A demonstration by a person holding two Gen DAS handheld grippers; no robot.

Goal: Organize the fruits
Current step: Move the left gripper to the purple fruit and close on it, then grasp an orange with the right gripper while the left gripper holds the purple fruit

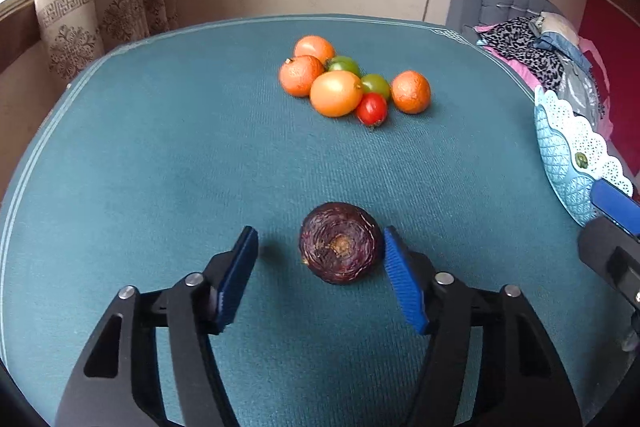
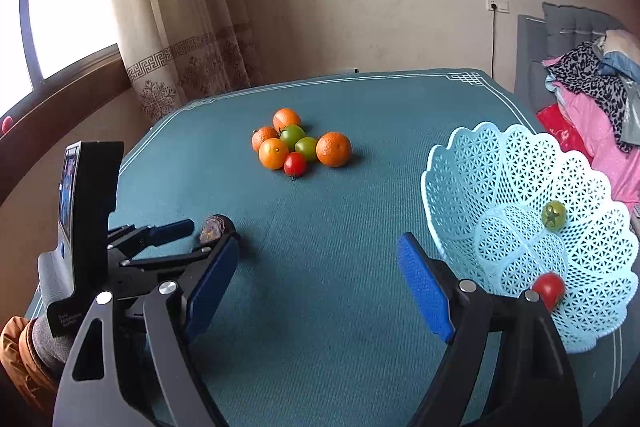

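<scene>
Left gripper (image 1: pixel 320 267) nearest the lens, low over the teal table (image 1: pixel 140 167); jaws part-way in, the dark purple fruit (image 1: pixel 340 243) between them. The pad at 3 o'clock of the fruit touches or nearly touches it; the pad at 9 o'clock stands clear. Not gripped, by my reading.

Right gripper (image 2: pixel 318 275) wide apart, nothing in it, hovering over bare cloth with the basket (image 2: pixel 472 167) at its 3 o'clock.

Progress: early. Basket holds one green tomato (image 2: pixel 554 215) and one red tomato (image 2: pixel 550 289). Left out: the purple fruit, plus a cluster (image 1: pixel 352 81) at 12 o'clock, four oranges, two green tomatoes, one red.

Obstacles: none on the cloth between fruit and basket. Right gripper sits beside the basket's near rim and may crowd a drop-off.
</scene>
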